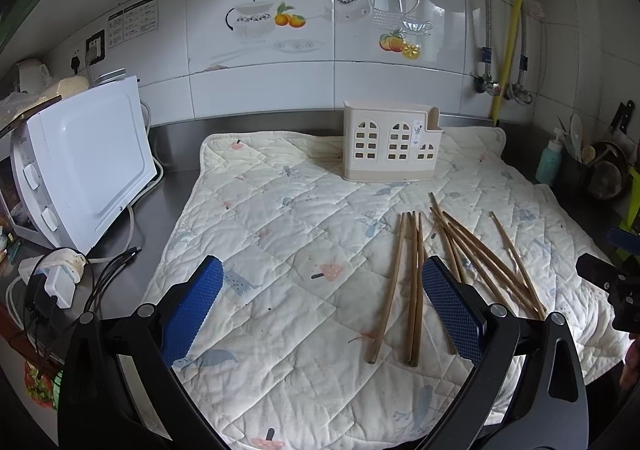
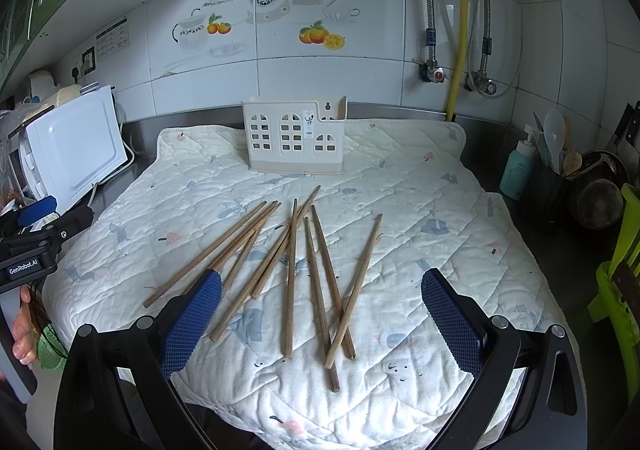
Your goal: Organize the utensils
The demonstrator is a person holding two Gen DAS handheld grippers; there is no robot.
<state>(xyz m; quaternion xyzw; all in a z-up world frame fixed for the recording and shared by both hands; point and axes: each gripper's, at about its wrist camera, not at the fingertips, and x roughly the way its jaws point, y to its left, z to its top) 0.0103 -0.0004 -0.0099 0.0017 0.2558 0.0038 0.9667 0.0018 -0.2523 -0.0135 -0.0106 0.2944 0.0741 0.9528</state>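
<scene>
On the quilt point(image 2: 420, 209), scattered wooden chopsticks point(image 2: 290, 278)

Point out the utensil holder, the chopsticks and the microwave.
utensil holder point(image 2: 294, 141): right wrist view, on its windowed front wall.
chopsticks point(image 2: 291, 274): right wrist view, mid-shaft of one lying loose on the quilted mat.
microwave point(image 1: 90, 165): left wrist view, on its white side panel.

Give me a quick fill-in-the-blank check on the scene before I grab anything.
1. The wooden chopsticks lie loose on the quilted ____.
2. The cream plastic utensil holder stands ____ on that mat.
3. Both the left gripper and right gripper are ____.

Missing words: mat; upright; open
</scene>
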